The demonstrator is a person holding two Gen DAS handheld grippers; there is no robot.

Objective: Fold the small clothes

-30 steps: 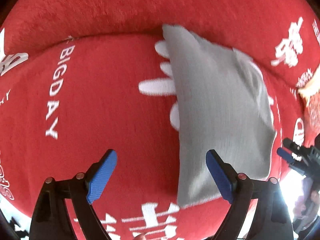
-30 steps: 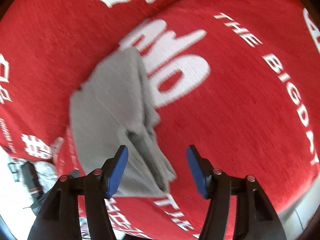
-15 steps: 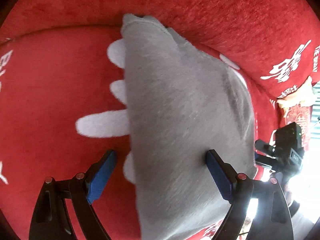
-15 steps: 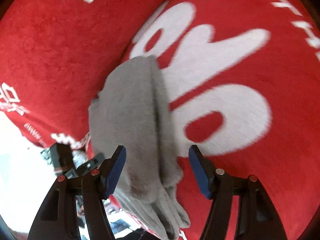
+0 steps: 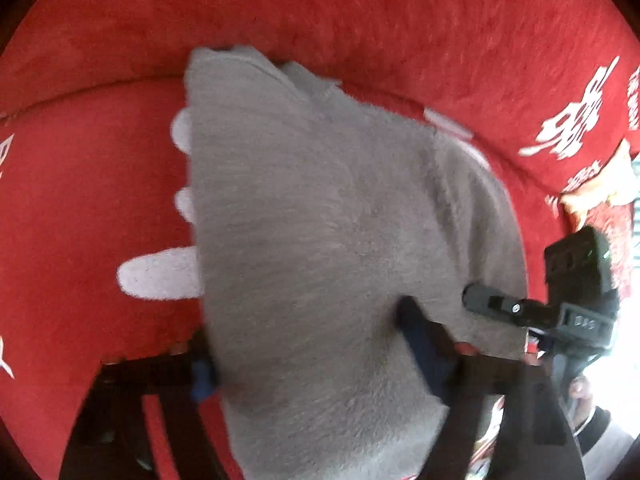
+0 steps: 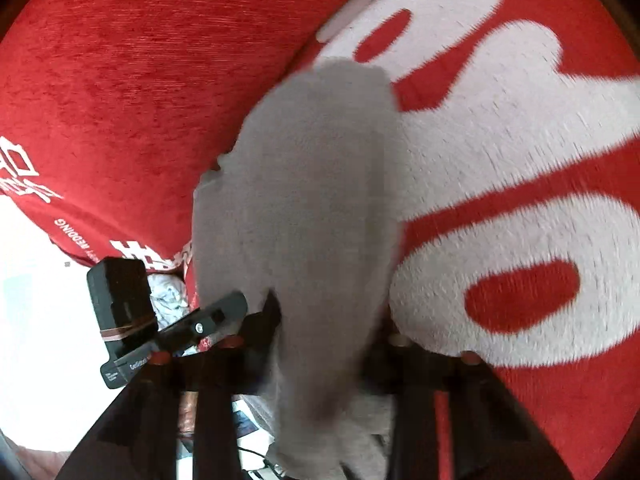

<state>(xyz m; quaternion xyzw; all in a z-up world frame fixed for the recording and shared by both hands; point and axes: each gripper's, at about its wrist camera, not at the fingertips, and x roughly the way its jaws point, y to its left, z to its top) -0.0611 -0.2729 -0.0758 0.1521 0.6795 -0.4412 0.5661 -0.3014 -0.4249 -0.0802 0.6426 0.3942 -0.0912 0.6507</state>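
A small grey knit garment lies on a red cushion with white lettering. My left gripper is open, its blue-padded fingers straddling the garment's near edge, the left finger partly hidden by cloth. In the right wrist view the same garment fills the middle. My right gripper is open with a finger on each side of the cloth's near end; the fingers are dark and blurred. Each gripper shows in the other's view, the right one and the left one.
The red cushion back rises just behind the garment. Large white letters cover the seat to the right. Beyond the cushion's edge lie bright floor and white cloth.
Both grippers have moved forward and down onto the garment. The cloth now lies between each pair of fingers, which stay spread. The two grippers have come close together.
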